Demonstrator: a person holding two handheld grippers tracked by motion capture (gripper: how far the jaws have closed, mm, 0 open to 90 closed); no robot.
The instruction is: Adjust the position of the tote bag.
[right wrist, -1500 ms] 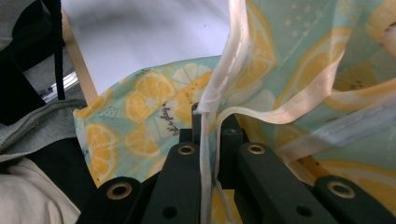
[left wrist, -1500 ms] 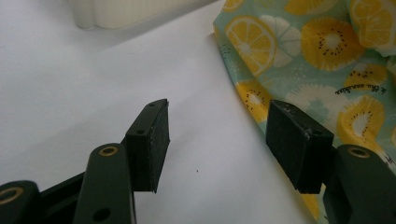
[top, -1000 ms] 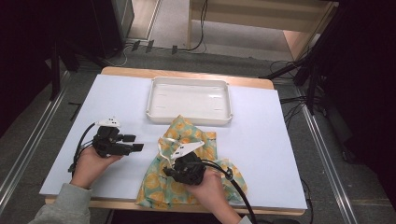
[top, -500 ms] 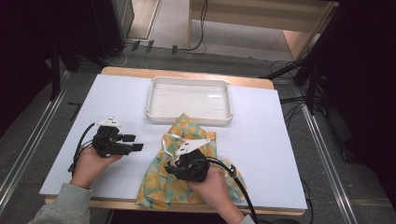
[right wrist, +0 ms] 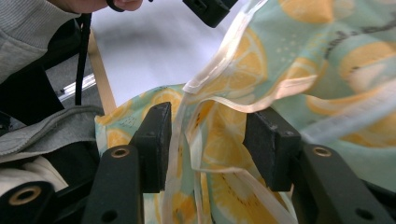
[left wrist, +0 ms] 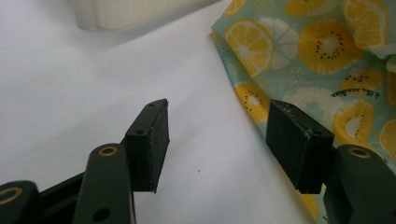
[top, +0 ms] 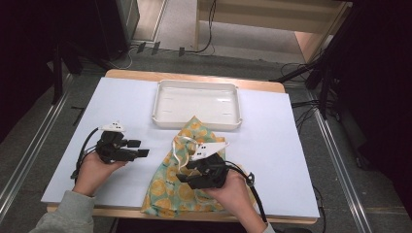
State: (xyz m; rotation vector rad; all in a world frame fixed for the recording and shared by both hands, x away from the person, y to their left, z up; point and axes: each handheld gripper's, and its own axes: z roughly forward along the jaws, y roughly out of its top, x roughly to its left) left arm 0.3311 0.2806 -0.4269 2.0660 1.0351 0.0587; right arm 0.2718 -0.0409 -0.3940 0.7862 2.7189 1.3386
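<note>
Nothing is gripped yet: the right gripper [right wrist: 208,149] gapes around the fruit-print cloth's [top: 182,189] hem, the left gripper [left wrist: 224,140] open beside that cloth.

1. My desk [top: 272,160] sits in the middle of the frame, a white sheet covering its wooden top, with wood showing at the upper and lower edges.
2. A white tray [top: 197,104] lies at upper centre.
3. A citrus-print cloth bag [top: 167,187] lies at lower centre, its top corner touching the tray's near rim.
</note>
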